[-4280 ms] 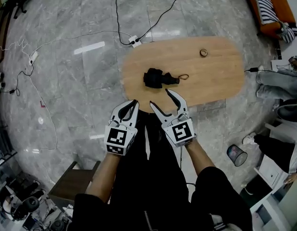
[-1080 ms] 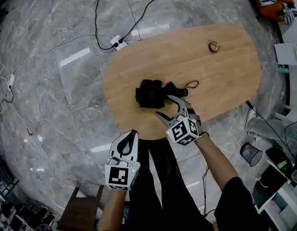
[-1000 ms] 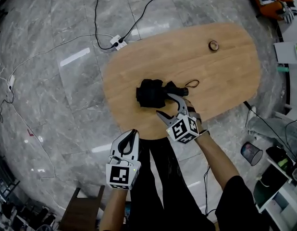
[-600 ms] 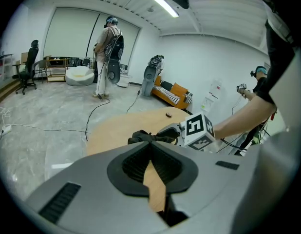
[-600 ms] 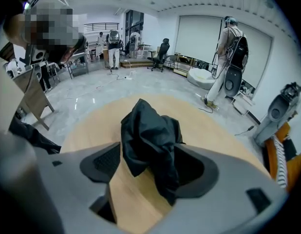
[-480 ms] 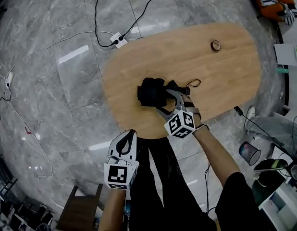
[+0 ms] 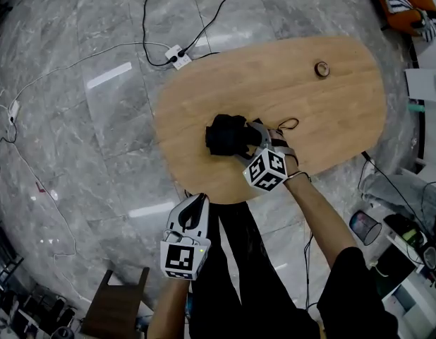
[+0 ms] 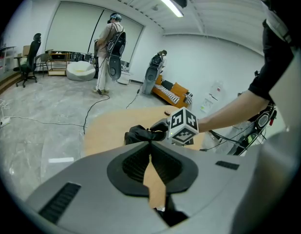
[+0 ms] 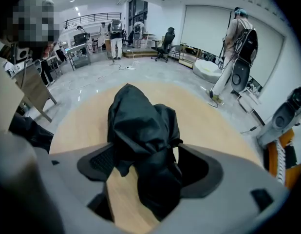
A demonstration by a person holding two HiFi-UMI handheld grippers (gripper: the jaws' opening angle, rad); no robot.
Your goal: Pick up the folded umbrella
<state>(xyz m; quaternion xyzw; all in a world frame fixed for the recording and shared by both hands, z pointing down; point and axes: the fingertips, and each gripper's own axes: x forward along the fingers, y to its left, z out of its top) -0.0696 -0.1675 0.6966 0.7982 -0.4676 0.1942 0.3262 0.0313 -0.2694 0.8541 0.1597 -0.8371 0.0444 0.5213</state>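
The folded black umbrella [image 7: 227, 134] lies on the oval wooden table [image 7: 274, 83], its long axis left to right in the head view and its strap loop [image 7: 288, 123] pointing right. The right gripper [image 7: 250, 141] straddles its narrower end, jaws opening and not pinching it. The left gripper [image 7: 197, 202] is clenched and empty.

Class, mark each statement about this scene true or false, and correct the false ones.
1. The folded umbrella lies on the wooden table. True.
2. The left gripper holds the umbrella. False: it hangs beyond the table's near edge, jaws together, empty.
3. The umbrella sits between the right gripper's jaws. True; those jaws are opening.
4. The small ring touches the umbrella. False: it lies apart, near the table's far end.
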